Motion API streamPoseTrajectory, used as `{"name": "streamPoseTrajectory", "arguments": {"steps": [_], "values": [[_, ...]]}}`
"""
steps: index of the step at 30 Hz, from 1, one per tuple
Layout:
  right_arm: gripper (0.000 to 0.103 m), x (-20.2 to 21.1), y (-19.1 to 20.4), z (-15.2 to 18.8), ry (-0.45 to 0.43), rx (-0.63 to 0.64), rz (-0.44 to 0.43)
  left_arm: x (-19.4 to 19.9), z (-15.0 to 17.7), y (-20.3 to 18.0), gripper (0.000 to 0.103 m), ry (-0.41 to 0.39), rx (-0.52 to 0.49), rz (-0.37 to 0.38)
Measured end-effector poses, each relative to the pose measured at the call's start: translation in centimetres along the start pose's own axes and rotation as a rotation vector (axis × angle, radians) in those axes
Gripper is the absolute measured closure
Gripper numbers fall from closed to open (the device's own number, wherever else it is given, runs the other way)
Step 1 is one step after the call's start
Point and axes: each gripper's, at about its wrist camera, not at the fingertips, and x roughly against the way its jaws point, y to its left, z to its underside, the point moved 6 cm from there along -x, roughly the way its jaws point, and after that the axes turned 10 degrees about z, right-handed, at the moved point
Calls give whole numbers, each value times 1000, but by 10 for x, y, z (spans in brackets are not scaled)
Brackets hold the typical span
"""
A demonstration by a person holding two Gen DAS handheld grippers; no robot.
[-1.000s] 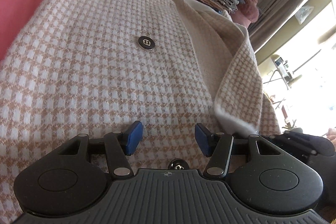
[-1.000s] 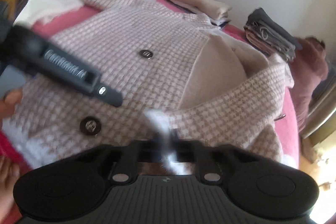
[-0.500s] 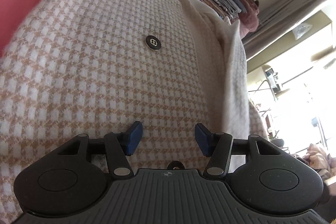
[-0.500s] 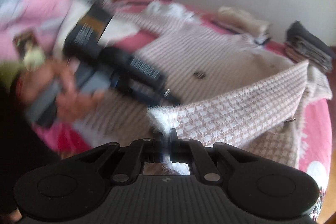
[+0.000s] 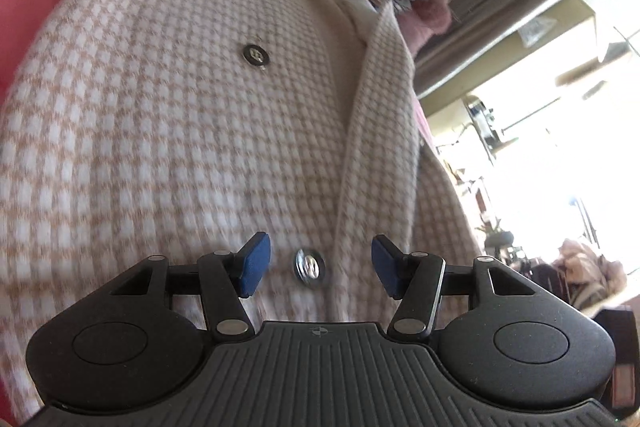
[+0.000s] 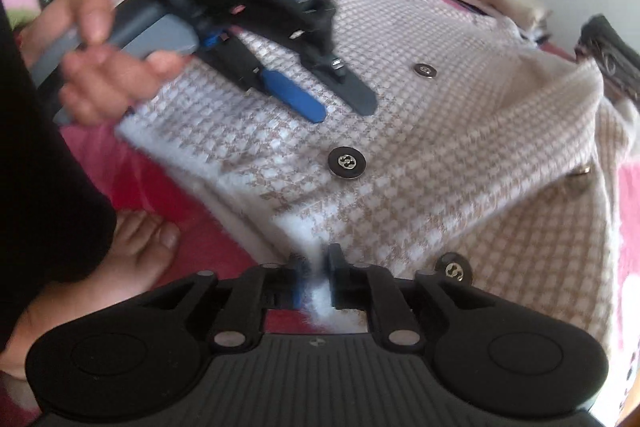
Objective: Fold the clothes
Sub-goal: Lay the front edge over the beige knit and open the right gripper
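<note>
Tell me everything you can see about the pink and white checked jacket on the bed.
The pink and white checked jacket looks like thick woolly knit with fuzzy white edges and dark round buttons. It lies spread on the pink bedcover, one front panel folded across. The right gripper, whose jaws have just been opening, has the white hem between them. The left gripper hovers open above it.

Both wrist views look down, close, sharing the checked jacket (image 5: 168, 115)
</note>
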Motion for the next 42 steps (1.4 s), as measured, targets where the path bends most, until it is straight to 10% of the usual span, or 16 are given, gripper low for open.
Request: {"name": "streamPoseTrajectory", "arguments": {"steps": [26, 42], "values": [[68, 51, -79, 10, -47, -434, 93, -23, 29, -26, 47, 116, -160, -8], [56, 43, -231, -95, -163, -682, 147, -47, -7, -43, 47, 62, -267, 1]]}}
